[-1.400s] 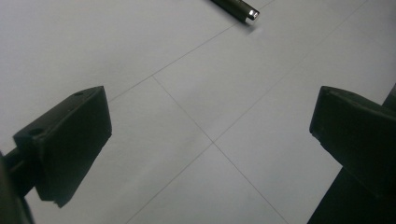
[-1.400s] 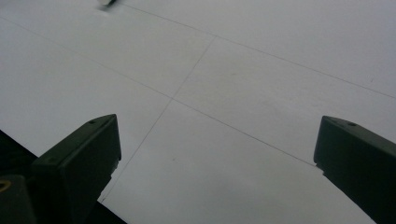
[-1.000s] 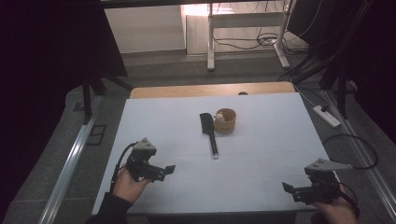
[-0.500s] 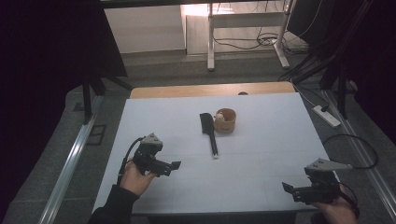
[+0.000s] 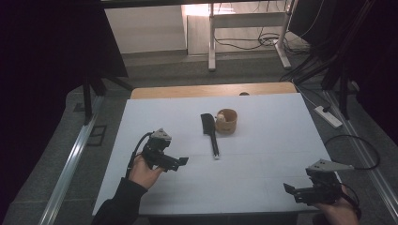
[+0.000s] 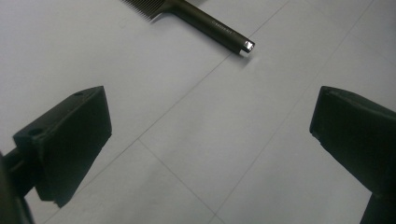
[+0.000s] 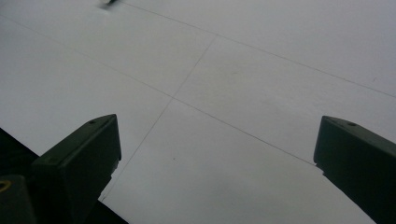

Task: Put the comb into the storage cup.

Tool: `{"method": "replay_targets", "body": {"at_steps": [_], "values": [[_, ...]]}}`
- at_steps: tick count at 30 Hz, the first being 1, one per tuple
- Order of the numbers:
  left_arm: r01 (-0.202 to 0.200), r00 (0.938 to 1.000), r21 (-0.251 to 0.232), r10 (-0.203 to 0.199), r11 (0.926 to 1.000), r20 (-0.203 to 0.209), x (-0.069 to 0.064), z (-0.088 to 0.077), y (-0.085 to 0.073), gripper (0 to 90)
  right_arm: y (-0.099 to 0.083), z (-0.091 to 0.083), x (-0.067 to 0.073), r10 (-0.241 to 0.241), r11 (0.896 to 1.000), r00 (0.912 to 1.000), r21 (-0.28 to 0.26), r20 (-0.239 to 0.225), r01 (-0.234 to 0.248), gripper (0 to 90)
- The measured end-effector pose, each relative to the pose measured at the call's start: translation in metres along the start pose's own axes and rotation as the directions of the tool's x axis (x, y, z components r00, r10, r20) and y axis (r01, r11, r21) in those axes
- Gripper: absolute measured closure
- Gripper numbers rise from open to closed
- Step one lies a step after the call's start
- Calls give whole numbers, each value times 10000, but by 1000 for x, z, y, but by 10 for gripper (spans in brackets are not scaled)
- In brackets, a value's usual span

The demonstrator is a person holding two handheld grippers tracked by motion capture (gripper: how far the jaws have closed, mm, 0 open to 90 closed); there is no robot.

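- In the left gripper view the comb [image 6: 205,21] is cut off by the top edge: a strip of its teeth and the handle down to its shiny end cap show, the rest of the toothed head lies out of frame
- In the right gripper view a dark blurred tip at the top edge is too small to tell for sure what it is
- In the high view the small pale thing inside the wooden cup [image 5: 226,121] is too small to make out
- The left gripper [image 5: 180,161] hovers over the white table [image 5: 263,154] at its left side, jaws spread wide with nothing between them; the comb lies ahead of them and well apart, its handle end the nearest part
- The right gripper [image 5: 290,190] sits at the near right corner of the table, jaws likewise spread wide over bare surface, far from the comb
- The comb lies flat near the table's middle, just left of the cup; whether they touch cannot be told
- Its long axis runs roughly from the far edge toward the person, slightly slanted: the broad toothed head points away, the slim handle points toward the near edge and a little right
- In the left gripper view that handle slants down to the right, its end cap pointing toward the right-hand jaw
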State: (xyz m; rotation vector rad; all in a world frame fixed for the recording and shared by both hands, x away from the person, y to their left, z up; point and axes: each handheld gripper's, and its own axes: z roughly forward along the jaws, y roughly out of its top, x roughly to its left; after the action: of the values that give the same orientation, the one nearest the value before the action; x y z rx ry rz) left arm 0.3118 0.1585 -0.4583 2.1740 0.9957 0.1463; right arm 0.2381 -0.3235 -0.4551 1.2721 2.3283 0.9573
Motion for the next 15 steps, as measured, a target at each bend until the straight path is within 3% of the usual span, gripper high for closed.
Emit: {"method": "replay_targets", "body": {"at_steps": [5, 15], "values": [[29, 9997, 47, -30, 10000, 261, 2, 6, 6, 0, 0, 0, 0, -7, 10000, 10000, 4, -8, 7, 13], [-104, 9998, 155, 101, 9998, 180, 3, 19, 18, 0, 0, 0, 0, -13, 10000, 10000, 27, -26, 13, 14]]}}
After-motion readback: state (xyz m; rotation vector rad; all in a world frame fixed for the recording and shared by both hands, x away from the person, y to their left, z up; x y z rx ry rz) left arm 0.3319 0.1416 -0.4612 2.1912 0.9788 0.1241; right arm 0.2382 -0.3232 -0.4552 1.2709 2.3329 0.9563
